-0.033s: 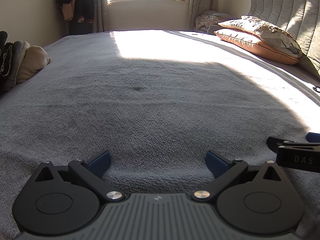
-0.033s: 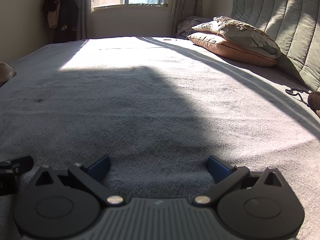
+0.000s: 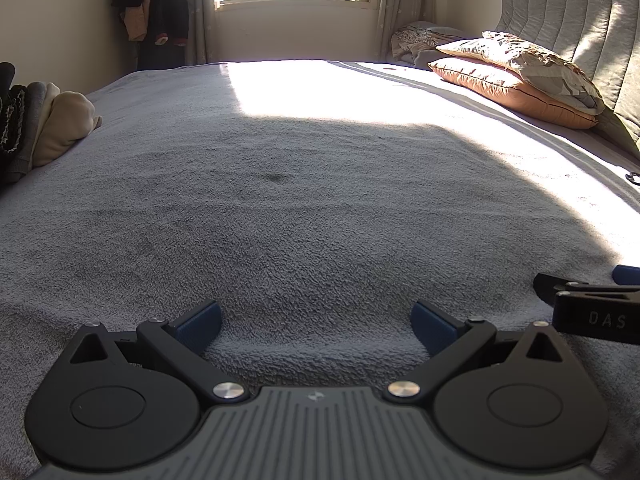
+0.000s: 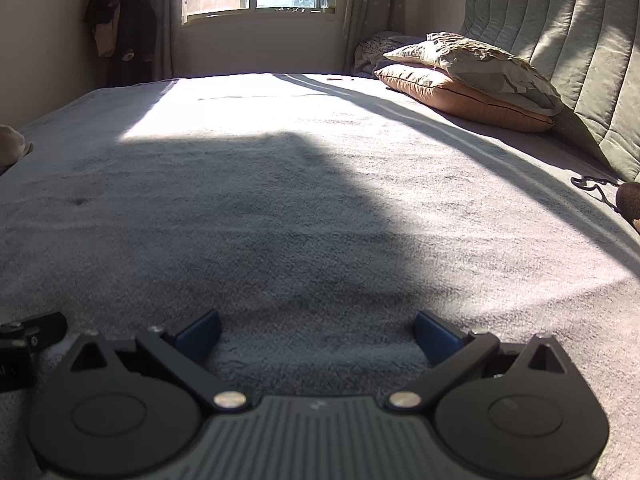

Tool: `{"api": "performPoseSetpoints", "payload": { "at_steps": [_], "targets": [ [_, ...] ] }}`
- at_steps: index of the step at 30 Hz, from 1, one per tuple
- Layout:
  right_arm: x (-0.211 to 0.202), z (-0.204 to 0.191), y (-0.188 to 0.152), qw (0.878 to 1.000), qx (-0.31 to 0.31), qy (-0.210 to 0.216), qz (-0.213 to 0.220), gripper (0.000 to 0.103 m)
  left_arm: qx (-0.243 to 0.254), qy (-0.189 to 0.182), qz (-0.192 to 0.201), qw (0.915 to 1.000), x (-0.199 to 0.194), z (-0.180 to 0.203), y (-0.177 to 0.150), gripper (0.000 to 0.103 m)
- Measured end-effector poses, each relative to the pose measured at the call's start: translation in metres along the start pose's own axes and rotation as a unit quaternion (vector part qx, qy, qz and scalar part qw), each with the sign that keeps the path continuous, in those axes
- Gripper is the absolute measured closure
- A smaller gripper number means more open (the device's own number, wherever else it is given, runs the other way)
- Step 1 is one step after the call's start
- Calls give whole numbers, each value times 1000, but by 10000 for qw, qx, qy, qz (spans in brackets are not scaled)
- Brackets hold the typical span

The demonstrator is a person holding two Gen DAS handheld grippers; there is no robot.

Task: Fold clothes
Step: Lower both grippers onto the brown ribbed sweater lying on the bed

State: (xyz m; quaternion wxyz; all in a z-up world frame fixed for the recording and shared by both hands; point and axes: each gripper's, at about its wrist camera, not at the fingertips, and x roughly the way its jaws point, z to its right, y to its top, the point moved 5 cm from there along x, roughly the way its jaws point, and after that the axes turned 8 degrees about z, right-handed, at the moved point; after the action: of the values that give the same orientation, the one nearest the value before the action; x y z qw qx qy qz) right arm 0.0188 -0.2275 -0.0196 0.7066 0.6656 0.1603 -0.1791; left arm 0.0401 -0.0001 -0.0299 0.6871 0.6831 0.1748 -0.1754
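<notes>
Left gripper point(image 3: 316, 322) and right gripper point(image 4: 318, 332), blue-padded fingers spread wide and holding nothing, low over grey fleece-covered bed point(image 3: 320, 208); stack of folded clothes, cream, grey and black point(image 3: 44, 128), at bed's left edge.

Only readable text: "DAS" in pale caps on the black body of the right gripper point(image 3: 592, 312), at the right edge of the left wrist view, lower third; the frame edge cuts the word off, so more letters may follow. In the right wrist view, far left edge, lower part, the left gripper point(image 4: 16, 354) has a pale mark or two on its black body, too cut off to read. A small emblem sits bottom centre on each grey ribbed housing, no letters legible. Nothing else is readable.
</notes>
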Motion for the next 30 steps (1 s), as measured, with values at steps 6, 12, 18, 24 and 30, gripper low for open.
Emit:
{"api": "performPoseSetpoints", "payload": {
  "at_steps": [6,12,18,24,30],
  "targets": [
    [2,1,-4,9999,73,41,-74,0,-1,-1,0,10000,0,0,0,0],
    [2,-2,-1,9999,62,35,-81,0,-9,-6,9,10000,0,0,-1,0],
    [2,0,-2,9999,86,34,-60,0,-9,-6,19,10000,-1,-1,-1,0],
    [4,-1,-2,9999,125,73,-68,0,36,17,7,10000,0,-1,-2,0],
    [2,-5,-2,9999,130,68,-69,0,26,9,13,10000,-1,-4,-3,0]
  ]
}}
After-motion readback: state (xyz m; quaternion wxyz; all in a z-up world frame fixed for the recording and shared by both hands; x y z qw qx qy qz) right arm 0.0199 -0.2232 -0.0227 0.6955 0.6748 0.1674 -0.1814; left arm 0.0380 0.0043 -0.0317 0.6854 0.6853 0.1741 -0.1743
